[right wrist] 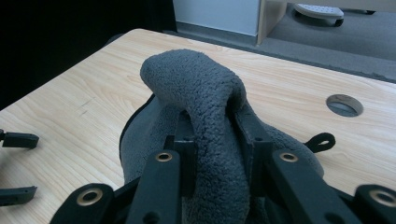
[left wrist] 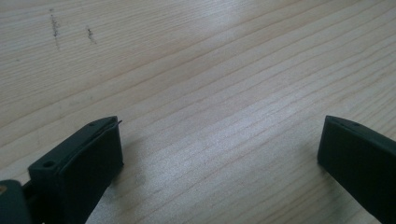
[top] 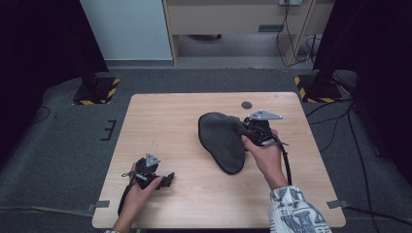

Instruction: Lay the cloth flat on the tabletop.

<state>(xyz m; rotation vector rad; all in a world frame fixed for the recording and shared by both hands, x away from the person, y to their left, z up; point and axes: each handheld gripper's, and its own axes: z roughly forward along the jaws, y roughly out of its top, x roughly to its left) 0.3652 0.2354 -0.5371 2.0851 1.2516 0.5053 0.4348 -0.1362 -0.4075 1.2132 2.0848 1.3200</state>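
right gripper (top: 248, 131): we see its jaws clamped on a raised fold of the grey fleece cloth (top: 221, 141); in the right gripper view (right wrist: 212, 154) the fold bulges up between both jaws, pads pressing it from each side.
left gripper (top: 167, 178): jaws spread wide, nothing between them; in the left gripper view (left wrist: 219, 154) we see just bare wood in the gap. It sits near the table's near left corner, jaws pointing toward the right edge.
cloth place: right of the table's centre, closer to the right edge than the left, about midway between far and near edges. Most of it lies on the table (top: 165, 116); the right-hand edge is lifted in the grip.
cloth axis: we read the long axis running from the far edge toward the near edge, slightly slanted to the right; wider rounded end far, narrower end near.
cloth detail: small dark loop (right wrist: 321, 141) sticks out at its side in the right gripper view.
around: round cable hole (top: 247, 105) near the far edge, just beyond the cloth, apart from it. Faint pencil-like marks (left wrist: 56, 30) on the wood ahead of the left gripper.
in the way: nothing lies between the two grippers; they're well apart.
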